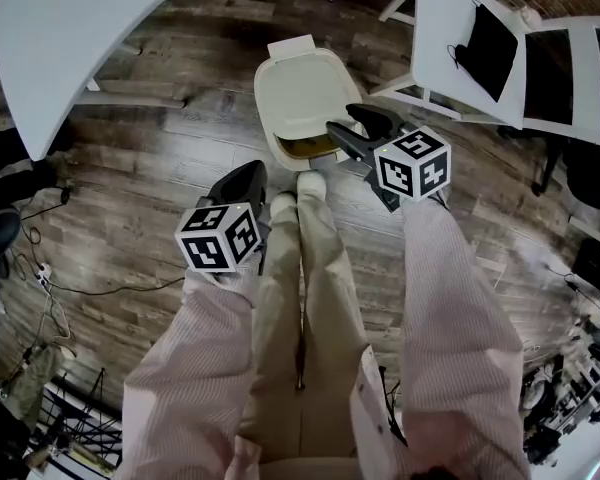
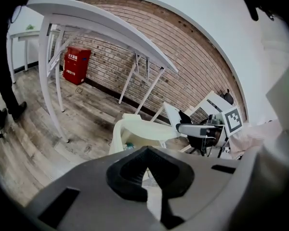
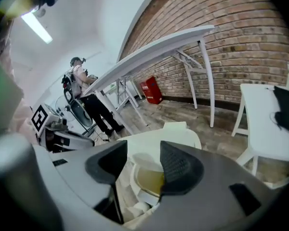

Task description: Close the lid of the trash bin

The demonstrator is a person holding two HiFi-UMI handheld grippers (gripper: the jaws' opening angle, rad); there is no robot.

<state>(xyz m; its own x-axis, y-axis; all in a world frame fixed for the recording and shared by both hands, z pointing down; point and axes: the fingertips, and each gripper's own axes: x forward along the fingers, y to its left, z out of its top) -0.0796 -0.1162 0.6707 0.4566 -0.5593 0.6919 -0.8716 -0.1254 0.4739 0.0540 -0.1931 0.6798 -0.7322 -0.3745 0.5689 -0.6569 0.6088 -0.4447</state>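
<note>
The cream trash bin (image 1: 302, 93) stands on the wood floor just ahead of my shoes. Its lid (image 1: 300, 83) is tilted partway down, leaving a gap at the front where the yellowish inside (image 1: 310, 148) shows. My right gripper (image 1: 348, 126) is open at the lid's front right edge; in the right gripper view its jaws (image 3: 143, 165) frame the lid (image 3: 159, 138) and the opening (image 3: 151, 179). My left gripper (image 1: 252, 170) is shut and holds nothing, lower left of the bin and apart from it. Seen from the left gripper view, the bin (image 2: 135, 131) sits ahead.
A long white table (image 1: 80, 28) stands at the left. A smaller white table (image 1: 450, 48) with a black item (image 1: 490, 43) is right of the bin. Cables (image 1: 40, 268) lie on the floor at left. A red box (image 2: 76, 64) sits by the brick wall. A person (image 3: 86, 97) stands farther off.
</note>
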